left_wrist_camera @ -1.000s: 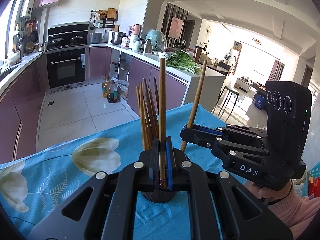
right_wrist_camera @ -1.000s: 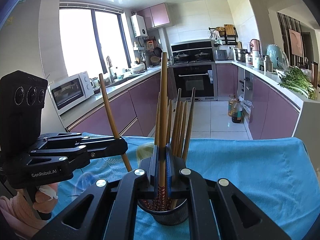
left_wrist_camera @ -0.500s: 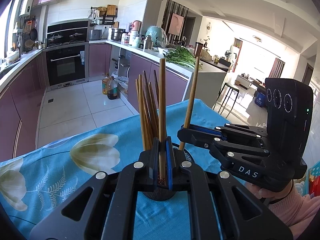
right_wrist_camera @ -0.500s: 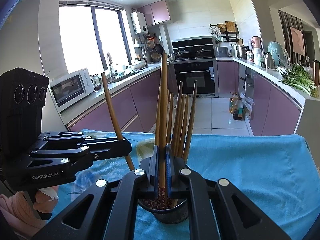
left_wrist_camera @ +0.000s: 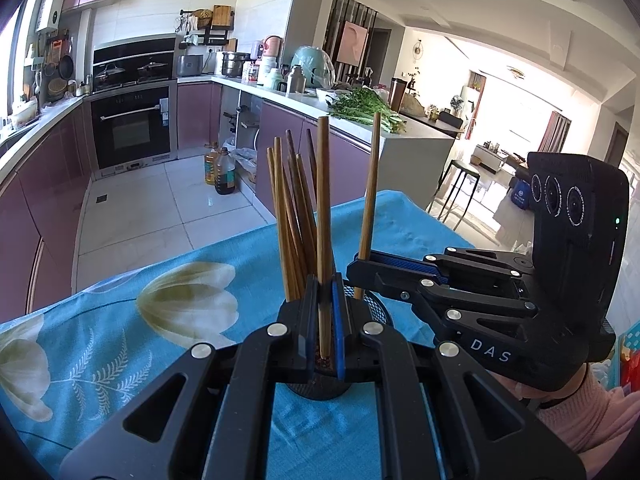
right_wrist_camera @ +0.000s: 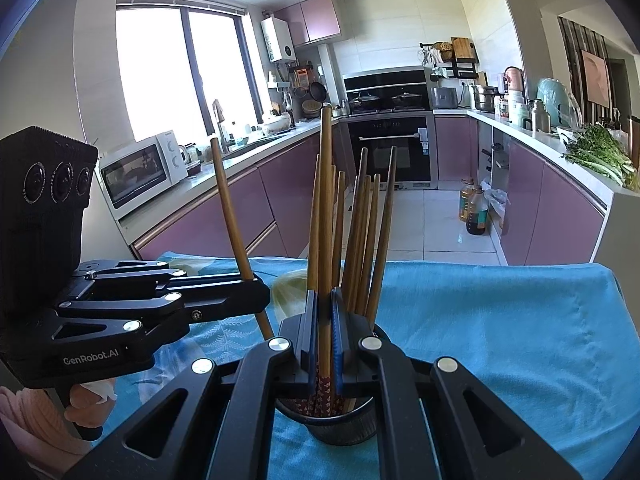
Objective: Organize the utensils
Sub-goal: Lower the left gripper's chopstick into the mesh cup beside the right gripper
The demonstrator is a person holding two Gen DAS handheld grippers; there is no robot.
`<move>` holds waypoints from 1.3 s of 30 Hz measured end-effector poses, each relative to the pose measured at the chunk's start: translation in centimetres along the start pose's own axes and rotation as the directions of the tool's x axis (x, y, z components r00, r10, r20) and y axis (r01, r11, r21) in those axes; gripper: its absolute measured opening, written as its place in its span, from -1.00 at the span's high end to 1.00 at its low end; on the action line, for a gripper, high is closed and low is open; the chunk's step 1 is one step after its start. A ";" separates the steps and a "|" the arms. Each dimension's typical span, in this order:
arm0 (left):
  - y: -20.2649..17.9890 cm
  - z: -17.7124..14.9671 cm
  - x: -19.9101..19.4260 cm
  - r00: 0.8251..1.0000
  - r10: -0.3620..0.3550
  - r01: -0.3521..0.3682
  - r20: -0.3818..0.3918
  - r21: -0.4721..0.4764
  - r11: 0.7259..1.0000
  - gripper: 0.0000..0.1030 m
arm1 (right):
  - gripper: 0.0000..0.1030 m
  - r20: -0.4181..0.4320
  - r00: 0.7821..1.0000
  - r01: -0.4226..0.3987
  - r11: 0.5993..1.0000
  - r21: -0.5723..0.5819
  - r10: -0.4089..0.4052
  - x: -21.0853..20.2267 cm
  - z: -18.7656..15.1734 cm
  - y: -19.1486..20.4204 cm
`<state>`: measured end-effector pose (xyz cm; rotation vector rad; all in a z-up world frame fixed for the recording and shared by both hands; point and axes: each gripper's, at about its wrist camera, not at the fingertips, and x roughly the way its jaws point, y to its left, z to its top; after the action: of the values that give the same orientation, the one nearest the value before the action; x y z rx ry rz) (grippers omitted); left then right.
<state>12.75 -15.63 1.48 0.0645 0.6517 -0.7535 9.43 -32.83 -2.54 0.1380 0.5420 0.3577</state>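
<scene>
Both pairs of jaws are clamped, each on a single chopstick. Our left gripper (left_wrist_camera: 325, 312) pinches one chopstick (left_wrist_camera: 323, 208) upright, low on its shaft, and our right gripper (right_wrist_camera: 324, 336) does the same with the other chopstick (right_wrist_camera: 325, 216). Each stick's lower end sits over or inside the mesh cup (right_wrist_camera: 344, 426) on the blue cloth (right_wrist_camera: 500, 340); how deep we cannot tell. In the right wrist view the left gripper comes in from 9 o'clock, and the standing bundle of chopsticks (right_wrist_camera: 362, 236) leans toward 1 o'clock. To do this well, we should keep both sticks vertical, lower them well inside the rim before letting go, and open one pair of jaws at a time, so neither stick tips the cup or flicks the bundle out.
</scene>
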 end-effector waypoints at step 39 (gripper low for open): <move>0.7 1.1 2.8 0.998 0.042 -0.042 -0.039 -0.011 0.999 0.83 | 0.89 -0.014 1.000 -0.007 1.000 0.028 0.007 1.4 -0.1 -0.2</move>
<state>15.36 -17.17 0.63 0.0813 0.6895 -0.7091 10.60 -32.46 -3.33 0.1644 0.5606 0.3584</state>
